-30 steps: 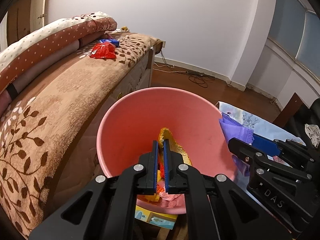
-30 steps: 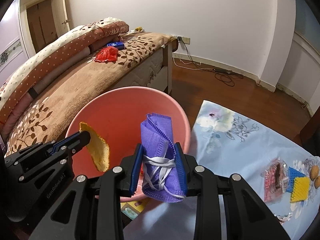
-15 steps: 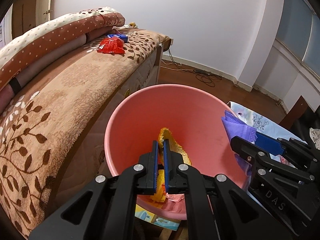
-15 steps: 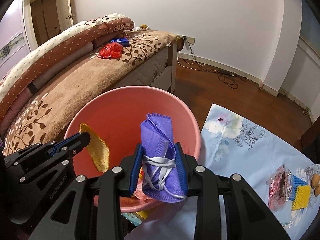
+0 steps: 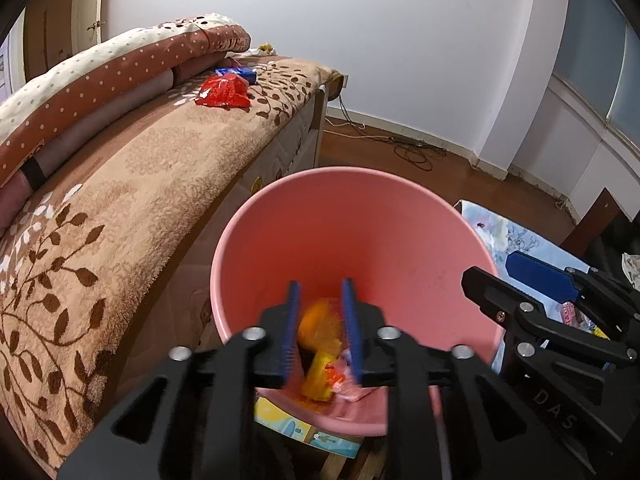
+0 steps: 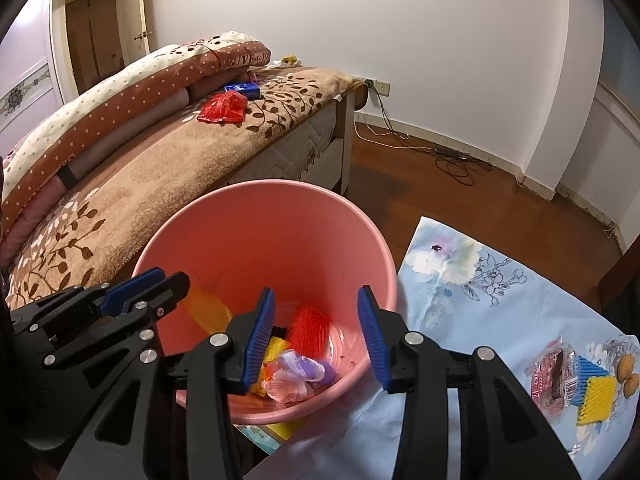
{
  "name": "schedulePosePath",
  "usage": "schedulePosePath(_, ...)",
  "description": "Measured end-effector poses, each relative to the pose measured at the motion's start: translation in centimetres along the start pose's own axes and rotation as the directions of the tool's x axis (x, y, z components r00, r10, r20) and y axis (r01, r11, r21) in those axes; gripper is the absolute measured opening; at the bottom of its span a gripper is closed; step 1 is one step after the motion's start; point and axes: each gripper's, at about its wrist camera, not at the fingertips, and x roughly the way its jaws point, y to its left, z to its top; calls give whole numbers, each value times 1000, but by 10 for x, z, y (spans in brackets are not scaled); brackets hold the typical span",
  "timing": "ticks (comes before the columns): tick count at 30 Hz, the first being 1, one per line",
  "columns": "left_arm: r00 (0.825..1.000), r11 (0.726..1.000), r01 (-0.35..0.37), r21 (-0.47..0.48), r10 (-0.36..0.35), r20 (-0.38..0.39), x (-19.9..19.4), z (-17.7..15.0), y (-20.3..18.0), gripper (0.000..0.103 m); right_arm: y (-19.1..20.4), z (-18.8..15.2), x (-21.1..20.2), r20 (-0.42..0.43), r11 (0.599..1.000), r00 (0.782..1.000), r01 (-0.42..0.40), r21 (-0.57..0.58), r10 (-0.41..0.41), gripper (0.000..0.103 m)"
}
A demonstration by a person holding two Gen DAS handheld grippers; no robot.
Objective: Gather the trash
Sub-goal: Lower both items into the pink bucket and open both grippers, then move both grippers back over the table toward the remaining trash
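A pink bin [image 5: 360, 216] [image 6: 260, 232] stands between the bed and a table. My left gripper [image 5: 320, 322] is open over it, and an orange-yellow piece [image 5: 320, 320] [image 6: 208, 308] is blurred just below its jaws. My right gripper [image 6: 316, 336] is open over the bin. The purple mask [image 6: 304, 366] lies at the bin's bottom among several wrappers. A red wrapper [image 5: 224, 92] [image 6: 222, 108] and a blue packet [image 6: 242, 89] lie on the bed.
The bed with a brown leaf-pattern blanket [image 5: 120, 184] fills the left. A table with a floral blue cloth [image 6: 500, 320] is on the right, with a clear snack packet [image 6: 556, 372] and blue and yellow foam nets [image 6: 596, 388]. Cables [image 6: 460, 164] lie on the wooden floor.
Both grippers have opened. The purple mask has dropped from my right gripper into the bin, and the orange-yellow piece has left my left gripper's grip. Both views have risen slightly.
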Motion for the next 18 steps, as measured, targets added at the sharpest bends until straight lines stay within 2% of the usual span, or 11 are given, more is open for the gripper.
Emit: schedulePosePath(18,999,999,13,50,-15,50,-34,-4,-24,31,-19,-22,-46,46,999,999,8,46,-10,42)
